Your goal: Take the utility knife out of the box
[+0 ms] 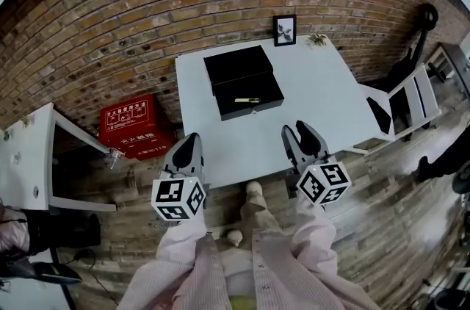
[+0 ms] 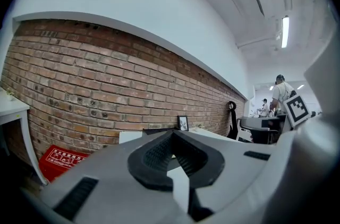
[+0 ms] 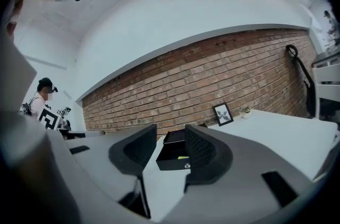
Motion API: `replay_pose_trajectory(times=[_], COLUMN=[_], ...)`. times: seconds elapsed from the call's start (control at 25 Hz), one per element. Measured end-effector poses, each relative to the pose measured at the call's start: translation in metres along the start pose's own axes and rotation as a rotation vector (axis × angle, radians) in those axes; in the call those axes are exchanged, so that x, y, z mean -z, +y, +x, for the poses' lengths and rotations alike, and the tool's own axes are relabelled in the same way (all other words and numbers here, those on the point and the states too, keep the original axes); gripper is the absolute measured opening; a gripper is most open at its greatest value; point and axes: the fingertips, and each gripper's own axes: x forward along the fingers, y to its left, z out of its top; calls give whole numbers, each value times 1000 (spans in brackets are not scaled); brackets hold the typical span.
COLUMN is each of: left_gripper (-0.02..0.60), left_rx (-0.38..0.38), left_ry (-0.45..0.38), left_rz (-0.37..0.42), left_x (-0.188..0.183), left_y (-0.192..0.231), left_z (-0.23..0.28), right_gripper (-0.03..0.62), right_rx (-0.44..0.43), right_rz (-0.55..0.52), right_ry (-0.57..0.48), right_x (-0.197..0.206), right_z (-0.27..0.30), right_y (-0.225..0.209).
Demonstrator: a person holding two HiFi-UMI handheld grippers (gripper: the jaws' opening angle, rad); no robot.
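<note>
On the counter, the open box held the knife in its near half. Right tool stood at the near edge with jaws apart and empty. Left tool had jaws together, holding nothing. Judgement: approach stage. The next move calls for reaching over the box's front wall to the knife.

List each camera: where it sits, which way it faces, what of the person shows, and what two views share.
Head view: on the head, down at table, box; left gripper, right gripper, sleeves show.
Left gripper view: rides that gripper, faces brick wall; shut jaws show.
Right gripper view: rides that gripper, faces box through open jaws.
Shared: head and right views show box, knife.
</note>
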Motion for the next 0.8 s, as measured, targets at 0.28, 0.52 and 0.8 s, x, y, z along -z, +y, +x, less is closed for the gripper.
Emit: replay_pose_trajectory(times=[0.28, 0.52, 0.8], left_gripper=[-8, -8, -8], left_rx=[-28, -62, -103], left_ry=[46, 80, 121], left_rz=[-33, -57, -84], left_x=[5, 11, 23], left_y=[6, 12, 16], left_z=[54, 93, 135], right_gripper=[149, 149, 149], right_rx=[-47, -127, -230], right_rz=[1, -9, -45], right_ry=[61, 142, 250], right_x=[-1, 7, 24], right_z=[54, 98, 143], right_y=[-29, -45, -61])
